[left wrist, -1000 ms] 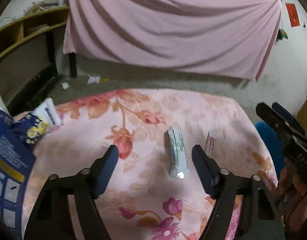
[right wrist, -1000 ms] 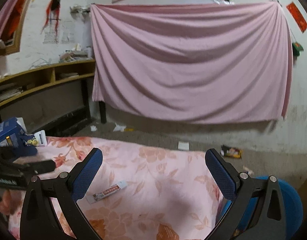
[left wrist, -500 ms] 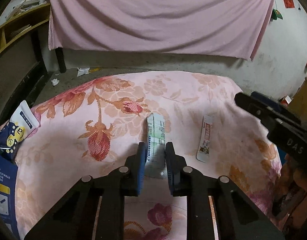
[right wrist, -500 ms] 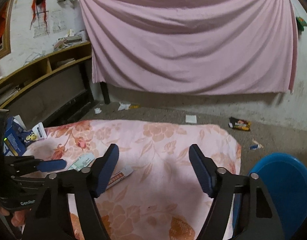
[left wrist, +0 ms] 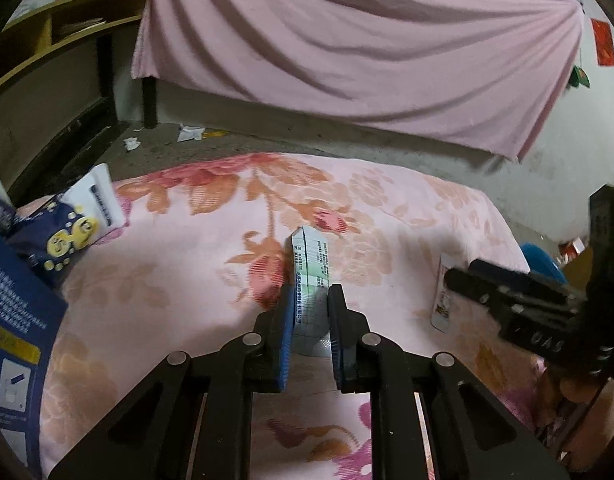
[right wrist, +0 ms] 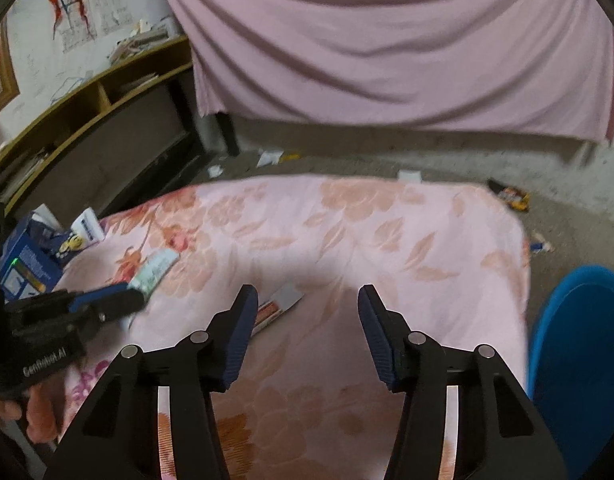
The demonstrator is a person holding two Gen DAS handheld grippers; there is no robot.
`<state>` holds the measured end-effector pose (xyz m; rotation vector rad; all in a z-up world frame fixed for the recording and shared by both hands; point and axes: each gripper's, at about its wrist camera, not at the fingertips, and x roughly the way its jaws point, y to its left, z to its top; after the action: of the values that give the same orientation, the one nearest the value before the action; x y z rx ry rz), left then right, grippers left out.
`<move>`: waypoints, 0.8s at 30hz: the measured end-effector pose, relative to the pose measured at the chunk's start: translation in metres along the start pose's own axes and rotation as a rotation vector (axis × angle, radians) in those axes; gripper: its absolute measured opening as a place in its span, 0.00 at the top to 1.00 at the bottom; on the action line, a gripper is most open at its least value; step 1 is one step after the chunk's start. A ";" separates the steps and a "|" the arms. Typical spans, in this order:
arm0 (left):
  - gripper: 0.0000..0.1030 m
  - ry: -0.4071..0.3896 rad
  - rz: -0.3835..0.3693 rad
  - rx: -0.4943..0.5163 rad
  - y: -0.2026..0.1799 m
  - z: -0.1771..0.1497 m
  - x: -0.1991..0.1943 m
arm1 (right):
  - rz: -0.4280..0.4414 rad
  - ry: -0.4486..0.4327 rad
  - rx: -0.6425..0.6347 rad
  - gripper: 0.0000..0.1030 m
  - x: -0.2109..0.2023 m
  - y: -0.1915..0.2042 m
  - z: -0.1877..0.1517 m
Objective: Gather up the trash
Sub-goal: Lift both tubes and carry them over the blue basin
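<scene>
My left gripper [left wrist: 311, 300] is shut on a flat white-and-green packet [left wrist: 310, 266] that lies on the floral pink cloth [left wrist: 211, 248]; the right wrist view shows it too [right wrist: 153, 272], with the left gripper [right wrist: 119, 298] on its near end. A white-and-red wrapper [right wrist: 281, 306] lies just beyond the left finger of my open right gripper [right wrist: 305, 308], and it also shows in the left wrist view [left wrist: 443, 300]. My right gripper [left wrist: 487, 280] enters the left wrist view from the right.
A blue carton [left wrist: 11, 308] and a blue-and-white snack bag [left wrist: 71, 232] sit at the cloth's left edge. A blue bin [right wrist: 579, 344] stands low to the right. Scraps of litter [right wrist: 511, 196] lie on the concrete floor before a pink drape [right wrist: 387, 40].
My left gripper closed from wide open onto the white-and-green packet. My right gripper came down toward the cloth and the white-and-red wrapper, its fingers narrowing somewhat.
</scene>
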<state>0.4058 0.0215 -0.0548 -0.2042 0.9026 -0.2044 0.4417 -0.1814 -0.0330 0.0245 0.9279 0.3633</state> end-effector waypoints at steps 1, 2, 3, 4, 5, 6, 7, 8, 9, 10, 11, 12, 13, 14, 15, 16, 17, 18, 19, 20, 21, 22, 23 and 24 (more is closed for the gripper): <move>0.87 -0.004 0.004 -0.007 0.001 0.001 -0.002 | 0.015 0.024 -0.001 0.51 0.005 0.002 0.000; 0.87 -0.008 0.007 -0.012 0.003 0.001 -0.003 | 0.020 0.044 -0.005 0.51 0.008 0.003 0.000; 0.87 -0.010 0.009 -0.015 0.002 0.001 -0.004 | 0.017 0.060 -0.015 0.51 0.012 0.006 0.000; 0.87 -0.014 0.013 -0.018 0.003 0.001 -0.005 | 0.012 0.068 -0.028 0.51 0.014 0.010 0.001; 0.87 -0.019 0.017 -0.021 0.003 0.001 -0.007 | 0.014 0.073 -0.043 0.51 0.016 0.014 0.001; 0.87 -0.024 0.023 -0.024 0.002 0.001 -0.008 | 0.018 0.079 -0.056 0.51 0.017 0.017 0.001; 0.87 -0.029 0.025 -0.029 0.003 0.001 -0.009 | 0.019 0.084 -0.070 0.51 0.018 0.021 0.001; 0.87 -0.033 0.026 -0.034 0.004 0.001 -0.010 | 0.018 0.088 -0.089 0.51 0.020 0.025 0.001; 0.87 -0.036 0.028 -0.037 0.005 0.000 -0.011 | 0.019 0.093 -0.116 0.51 0.021 0.031 0.000; 0.87 -0.039 0.029 -0.039 0.006 -0.001 -0.013 | 0.020 0.099 -0.143 0.56 0.022 0.037 -0.001; 0.87 -0.044 0.029 -0.040 0.006 -0.002 -0.015 | 0.017 0.102 -0.173 0.70 0.022 0.042 -0.003; 0.88 -0.048 0.029 -0.040 0.006 -0.002 -0.017 | 0.021 0.102 -0.190 0.77 0.023 0.044 -0.004; 0.88 -0.058 0.026 -0.039 0.005 -0.004 -0.020 | 0.028 0.103 -0.200 0.87 0.022 0.045 -0.005; 0.88 -0.072 0.022 -0.037 0.005 -0.005 -0.024 | 0.030 0.104 -0.204 0.90 0.022 0.046 -0.005; 0.88 -0.084 0.020 -0.034 0.003 -0.006 -0.026 | 0.027 0.102 -0.205 0.91 0.021 0.046 -0.006; 0.88 -0.104 0.014 -0.028 0.003 -0.008 -0.031 | 0.030 0.099 -0.205 0.92 0.020 0.045 -0.007; 0.88 -0.127 0.008 -0.020 0.001 -0.009 -0.037 | 0.031 0.097 -0.205 0.94 0.020 0.045 -0.007; 0.88 -0.148 0.004 -0.012 -0.002 -0.010 -0.041 | 0.031 0.090 -0.211 0.95 0.018 0.046 -0.008; 0.88 -0.170 0.000 -0.001 -0.005 -0.012 -0.046 | 0.026 0.080 -0.219 0.96 0.016 0.047 -0.009; 0.88 -0.197 -0.001 0.019 -0.010 -0.014 -0.053 | 0.023 0.066 -0.226 0.97 0.013 0.048 -0.010; 0.88 -0.214 0.003 0.033 -0.013 -0.015 -0.056 | 0.014 0.035 -0.229 0.97 0.007 0.049 -0.011; 0.88 -0.236 0.007 0.052 -0.018 -0.015 -0.060 | 0.013 -0.004 -0.227 0.97 -0.001 0.049 -0.011; 0.88 -0.254 0.004 0.063 -0.023 -0.015 -0.065 | 0.020 -0.044 -0.222 0.97 -0.008 0.048 -0.011; 0.88 -0.264 -0.002 0.063 -0.027 -0.015 -0.067 | 0.013 -0.076 -0.218 0.97 -0.014 0.047 -0.009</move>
<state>0.3514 0.0117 -0.0061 -0.1693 0.6330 -0.2014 0.4126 -0.1432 -0.0192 -0.1542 0.8096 0.4707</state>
